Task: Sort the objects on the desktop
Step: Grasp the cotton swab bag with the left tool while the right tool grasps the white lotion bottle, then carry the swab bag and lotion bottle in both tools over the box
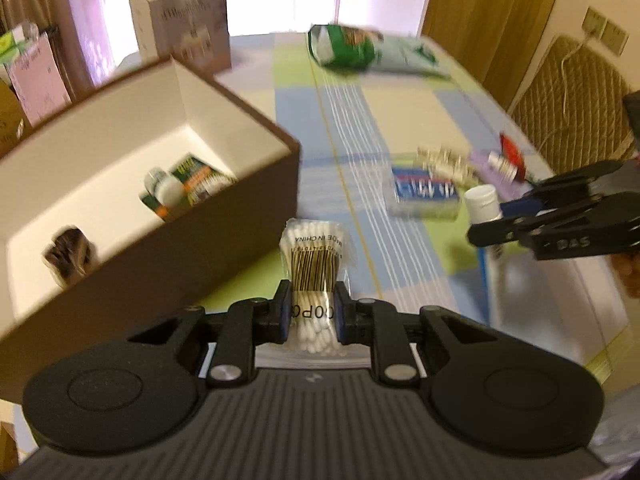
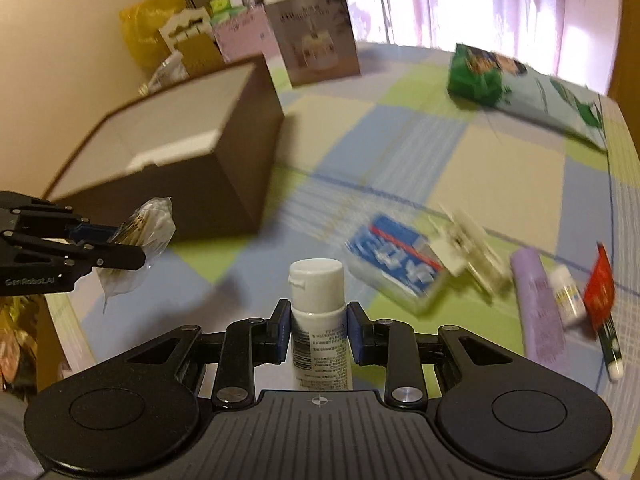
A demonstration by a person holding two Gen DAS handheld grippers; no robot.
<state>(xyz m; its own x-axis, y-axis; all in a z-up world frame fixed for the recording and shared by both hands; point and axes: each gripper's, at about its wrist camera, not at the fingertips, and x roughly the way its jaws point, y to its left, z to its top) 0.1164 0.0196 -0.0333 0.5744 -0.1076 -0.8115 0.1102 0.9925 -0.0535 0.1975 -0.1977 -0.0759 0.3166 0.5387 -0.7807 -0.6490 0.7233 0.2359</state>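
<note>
By the brown box (image 1: pixel 160 184) at the table's left edge, the left gripper (image 1: pixel 311 312) pinches a cotton swab pack (image 1: pixel 316 264) aloft. The right gripper (image 2: pixel 319 330) clamps a white bottle (image 2: pixel 318 312) above the checked tablecloth (image 2: pixel 480 160); curtains (image 2: pixel 460 0) hang behind.

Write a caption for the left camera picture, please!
Left gripper carries a cotton swab pack beside the brown box.
</note>
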